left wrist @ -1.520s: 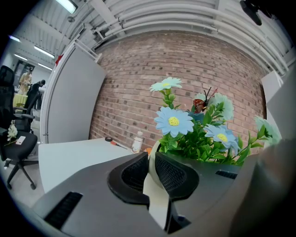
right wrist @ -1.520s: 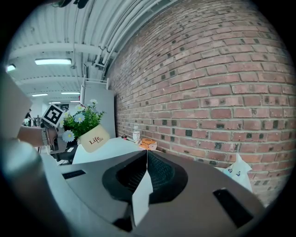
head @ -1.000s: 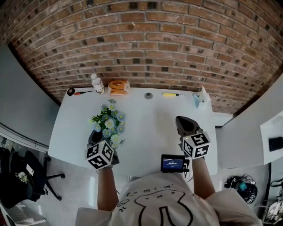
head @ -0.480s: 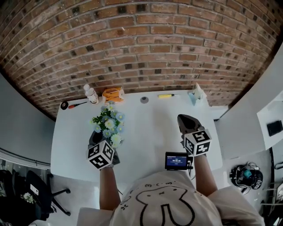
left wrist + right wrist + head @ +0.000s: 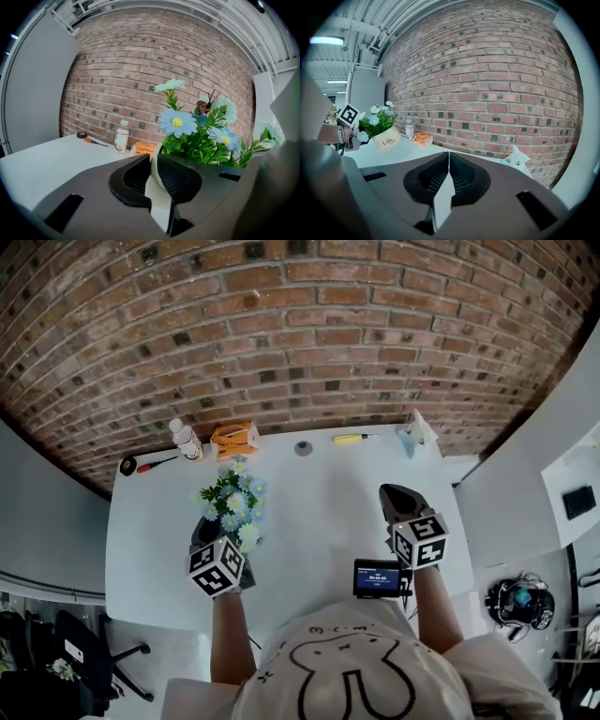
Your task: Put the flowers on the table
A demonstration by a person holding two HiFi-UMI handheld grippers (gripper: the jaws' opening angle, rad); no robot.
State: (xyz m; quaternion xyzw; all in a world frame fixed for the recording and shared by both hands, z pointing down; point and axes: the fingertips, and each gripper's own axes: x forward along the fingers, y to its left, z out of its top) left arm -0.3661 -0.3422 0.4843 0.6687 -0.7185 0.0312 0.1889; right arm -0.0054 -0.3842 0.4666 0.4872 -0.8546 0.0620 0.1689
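A bunch of blue and white flowers (image 5: pixel 232 505) stands in a cream pot (image 5: pixel 386 138) with writing on it, over the left half of the white table (image 5: pixel 319 512). My left gripper (image 5: pixel 210 526) is at the pot's near side, shut on the pot's rim (image 5: pixel 156 178), and the flowers (image 5: pixel 187 126) rise just past the jaws. In the right gripper view the pot leans a little; whether it rests on the table I cannot tell. My right gripper (image 5: pixel 394 495) is over the table's right half, shut with nothing between its jaws (image 5: pixel 449 157).
Along the far edge by the brick wall lie a tape roll (image 5: pixel 127 465), a red-handled screwdriver (image 5: pixel 157 462), a small bottle (image 5: pixel 185 439), an orange packet (image 5: pixel 232 437), a grey disc (image 5: pixel 303 448), a yellow tool (image 5: pixel 352 438) and a white-blue figure (image 5: pixel 417 432). A small screen (image 5: pixel 377 577) sits at the near edge.
Only the head view has shifted a little. Both grippers and the flower pot keep their places over the table.
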